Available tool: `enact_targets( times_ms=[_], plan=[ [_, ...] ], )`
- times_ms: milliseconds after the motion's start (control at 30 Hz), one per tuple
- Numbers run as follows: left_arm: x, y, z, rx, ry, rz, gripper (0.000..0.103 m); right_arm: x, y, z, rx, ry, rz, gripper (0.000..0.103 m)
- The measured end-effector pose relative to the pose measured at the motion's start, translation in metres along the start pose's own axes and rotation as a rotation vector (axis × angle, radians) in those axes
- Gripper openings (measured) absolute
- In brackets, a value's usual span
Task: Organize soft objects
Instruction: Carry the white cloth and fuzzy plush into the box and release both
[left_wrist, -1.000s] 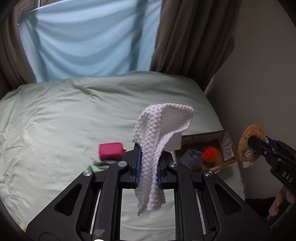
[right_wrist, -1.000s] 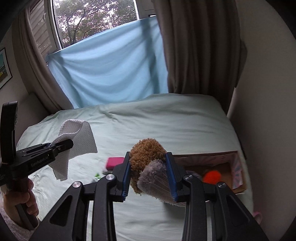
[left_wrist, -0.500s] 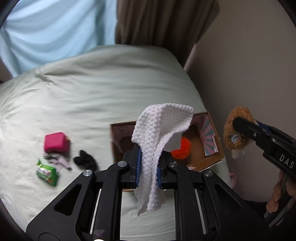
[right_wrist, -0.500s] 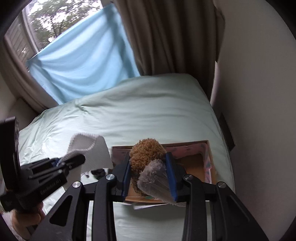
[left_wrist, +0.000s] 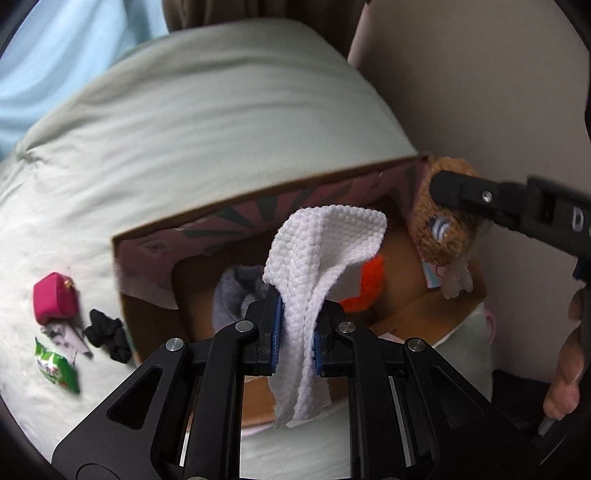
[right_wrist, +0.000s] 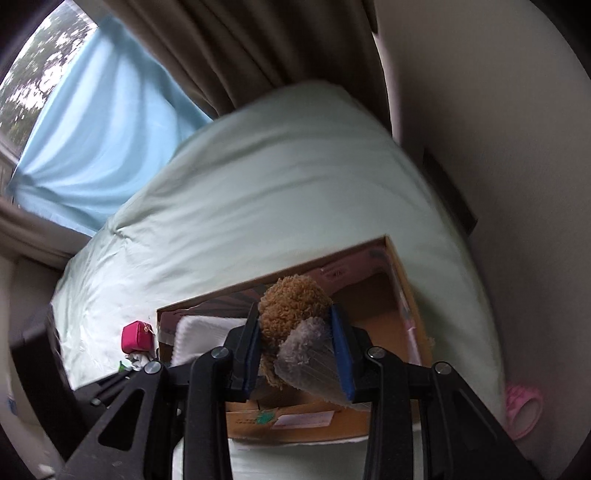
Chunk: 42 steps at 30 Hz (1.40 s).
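— Bed (left_wrist: 221, 122), pale green sheet. Left gripper (left_wrist: 295, 332)?
— Jaws clamped on white waffle cloth (left_wrist: 321, 251), over open cardboard box (left_wrist: 155, 236).
— Right gripper (right_wrist: 295, 350)?
— Jaws clamped on brown plush toy (right_wrist: 291, 302), above same box. Pink pouch (left_wrist: 55, 295) lies beside it.

Both grippers (left_wrist: 295, 332) (right_wrist: 295, 354) have descended over the cardboard box (left_wrist: 155, 236).
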<state>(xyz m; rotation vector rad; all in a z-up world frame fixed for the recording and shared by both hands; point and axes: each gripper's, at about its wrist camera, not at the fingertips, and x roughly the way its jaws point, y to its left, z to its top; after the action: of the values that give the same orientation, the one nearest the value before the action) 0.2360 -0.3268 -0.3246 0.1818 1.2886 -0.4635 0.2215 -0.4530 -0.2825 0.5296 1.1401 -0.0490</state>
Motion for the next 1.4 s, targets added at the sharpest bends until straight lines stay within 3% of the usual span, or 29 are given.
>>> enact_targets(
  times_ms=[133, 200, 233, 267, 300, 333, 400, 433, 767, 1167, 1400],
  plan=[
    [0.017, -0.001, -0.002, 0.021, 0.039, -0.021, 0.011, 0.020, -0.009, 0.000, 0.039, 0.041, -0.003, 0.032],
    [0.021, -0.005, -0.002, 0.043, 0.050, -0.054, 0.017, 0.024, -0.011, 0.001, 0.055, 0.048, -0.012, 0.035],
    [0.021, -0.006, -0.002, 0.053, 0.051, -0.062, 0.032, 0.027, -0.012, 0.001, 0.061, 0.052, -0.015, 0.042],
    [0.021, -0.008, -0.001, 0.066, 0.046, -0.062, 0.067, 0.029, -0.013, 0.002, 0.068, 0.060, -0.014, 0.044],
    [0.017, -0.010, -0.003, 0.083, 0.032, -0.043, 0.087, 0.031, -0.014, 0.003, 0.068, 0.065, -0.016, 0.052],
    [0.012, -0.010, -0.005, 0.098, 0.004, -0.014, 0.102, 0.031, -0.014, 0.003, 0.057, 0.069, -0.020, 0.071],
    [0.006, -0.007, -0.008, 0.117, -0.003, 0.011, 0.103, 0.031, -0.015, 0.002, 0.032, 0.065, -0.013, 0.099],
    [0.005, -0.005, -0.010, 0.120, 0.003, 0.019, 0.102, 0.028, -0.015, -0.001, 0.014, 0.063, -0.003, 0.100],
    [-0.015, 0.014, -0.016, 0.074, 0.000, 0.030, 0.103, 0.006, -0.013, -0.014, -0.023, 0.021, 0.000, 0.101],
    [-0.091, 0.013, -0.036, 0.056, -0.104, 0.033, 0.103, -0.060, 0.017, -0.032, -0.067, -0.105, 0.010, 0.101],
    [-0.152, 0.027, -0.056, 0.017, -0.190, 0.050, 0.103, -0.108, 0.055, -0.052, -0.156, -0.170, 0.001, 0.101]
  ],
)
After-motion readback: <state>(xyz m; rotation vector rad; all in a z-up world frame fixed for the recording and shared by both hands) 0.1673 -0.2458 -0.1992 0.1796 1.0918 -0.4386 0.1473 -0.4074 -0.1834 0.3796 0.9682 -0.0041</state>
